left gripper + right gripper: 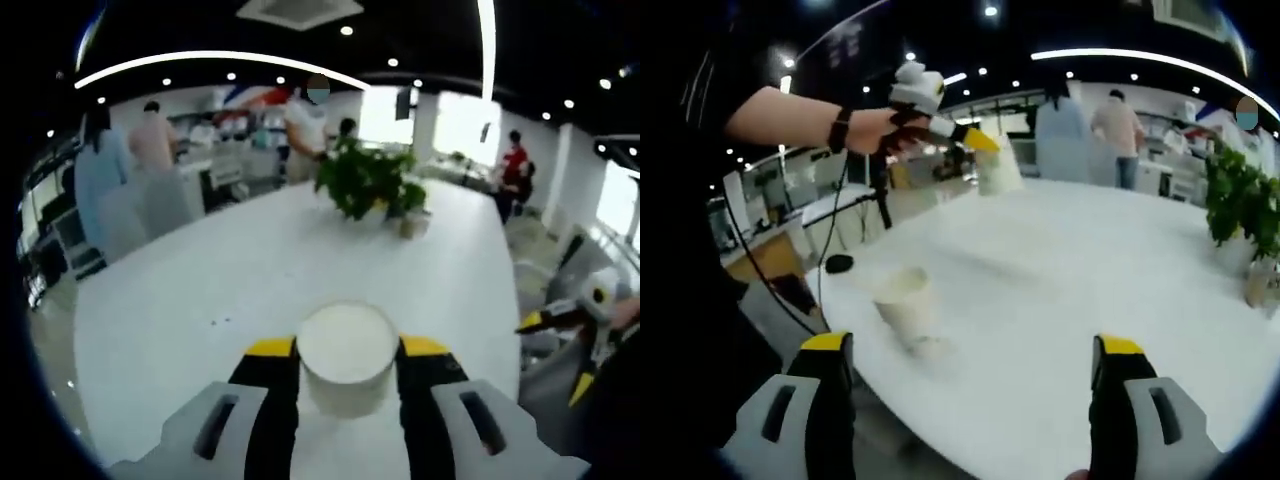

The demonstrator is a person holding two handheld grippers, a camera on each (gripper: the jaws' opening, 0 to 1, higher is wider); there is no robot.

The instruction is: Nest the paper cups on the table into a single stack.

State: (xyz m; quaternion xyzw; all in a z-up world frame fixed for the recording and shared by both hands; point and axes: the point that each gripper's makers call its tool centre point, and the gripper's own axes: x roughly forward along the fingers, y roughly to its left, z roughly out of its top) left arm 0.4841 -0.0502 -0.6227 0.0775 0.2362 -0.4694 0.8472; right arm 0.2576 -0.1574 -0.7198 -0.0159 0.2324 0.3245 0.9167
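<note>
Left gripper view looks down the left tool [348, 375], whose yellow-tipped jaws clamp a white paper cup [348, 358] by its sides; the cup's lower part is cut off behind the jaws and the bottom of the picture, and the blur leaves it unclear whether its rim or its base faces the camera. Right gripper view shows the same tool [985, 150] from the side, raised above the far part of the white worktop [1060, 300] in a person's hand [880, 128], the forearm reaching in from the left with a dark band at the wrist. The right tool [975, 350] stands wide, nothing between its jaws, low at the worktop's near edge. A second paper cup [906, 305] stands upright near that edge, just left of the tool, its base blurred. Bare white worktop stretches beyond to a potted plant [368, 180]. People stand at counters well behind.
</note>
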